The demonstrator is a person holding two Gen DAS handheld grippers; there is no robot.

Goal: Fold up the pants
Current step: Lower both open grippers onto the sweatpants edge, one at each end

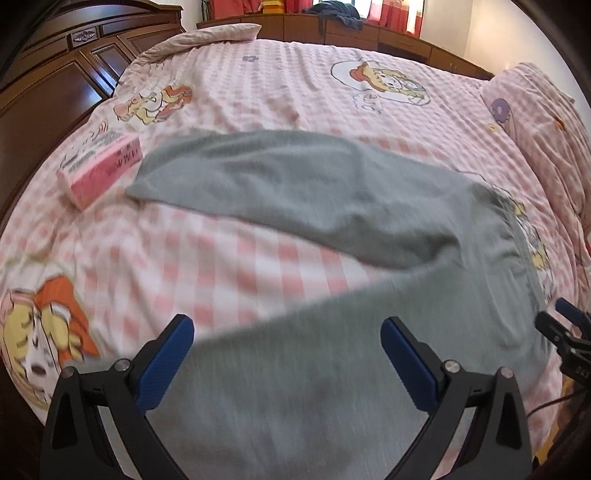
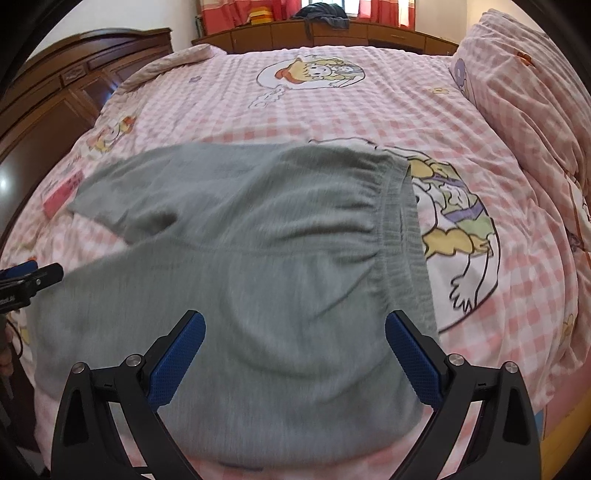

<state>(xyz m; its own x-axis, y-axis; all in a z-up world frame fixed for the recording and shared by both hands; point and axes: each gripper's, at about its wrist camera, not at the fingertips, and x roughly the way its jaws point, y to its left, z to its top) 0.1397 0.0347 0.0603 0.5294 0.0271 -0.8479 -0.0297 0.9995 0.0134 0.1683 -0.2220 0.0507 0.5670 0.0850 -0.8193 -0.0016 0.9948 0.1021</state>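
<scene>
Hovering over grey sweatpants [image 2: 236,236], both jaws spread, nothing pinched.
Loose legs may bunch on the bed [image 2: 332,107] if I grab one layer.

Grey pants [image 2: 258,251] lie spread flat on the bed, legs apart, elastic waistband rightward.

Daylight from the far window [image 1: 332,5] fills my room evenly; shadows are soft. Motion blur smears the near pants [image 1: 332,369]. Both views bulge fisheye-style, corners going black.
</scene>
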